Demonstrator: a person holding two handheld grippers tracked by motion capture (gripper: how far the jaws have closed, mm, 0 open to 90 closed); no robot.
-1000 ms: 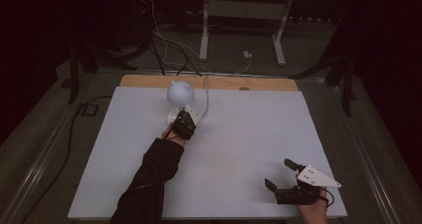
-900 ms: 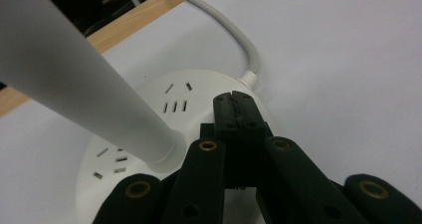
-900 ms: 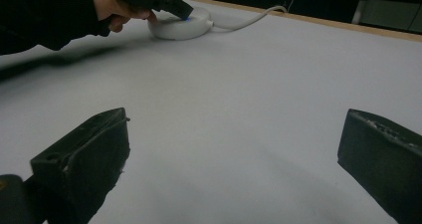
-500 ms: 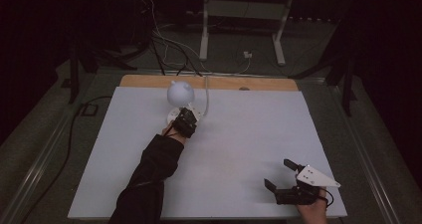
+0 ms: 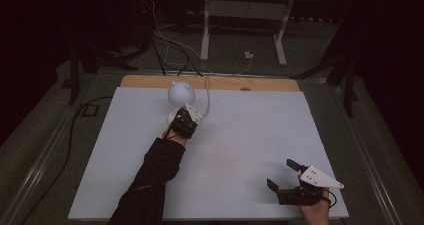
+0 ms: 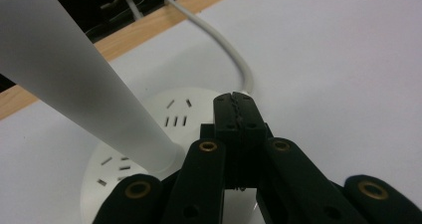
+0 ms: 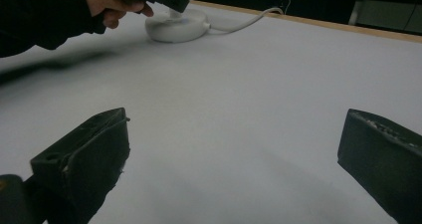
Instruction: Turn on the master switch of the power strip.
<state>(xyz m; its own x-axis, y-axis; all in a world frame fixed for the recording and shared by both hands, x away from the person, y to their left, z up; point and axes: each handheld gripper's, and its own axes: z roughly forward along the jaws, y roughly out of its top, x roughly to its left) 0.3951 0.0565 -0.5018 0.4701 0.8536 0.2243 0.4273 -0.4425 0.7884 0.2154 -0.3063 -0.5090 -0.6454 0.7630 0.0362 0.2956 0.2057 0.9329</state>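
Nearest you, your right tongs (image 5: pixel 286 176) sit low at the near right corner of the white bench (image 5: pixel 250 150), their jaws spread wide with nothing between them; in the right gripper view the two black jaws stand far apart over bare bench top. The grey three-cornered plate (image 5: pixel 320 176) rides on top of them, and your right hand (image 5: pixel 314 212) comes in at the bottom edge.

Farther in, your left sleeve (image 5: pixel 150 180) reaches diagonally up the bench toward its far left part. Your left tongs (image 5: pixel 186 119) are there, over the round white base (image 6: pixel 149 134) of a lamp. In the left gripper view the jaws are pressed together, tips meeting, with nothing visibly pinched between them, and they hang above the base's far right rim. The base carries socket slots on its top face.

A white stem (image 6: pixel 74 79) rises from the base, leaning away to the left, and ends in a round white head (image 5: pixel 180 92). A white cord (image 5: pixel 207 95) runs from the base toward the wooden strip (image 5: pixel 260 84) at the bench's far edge.
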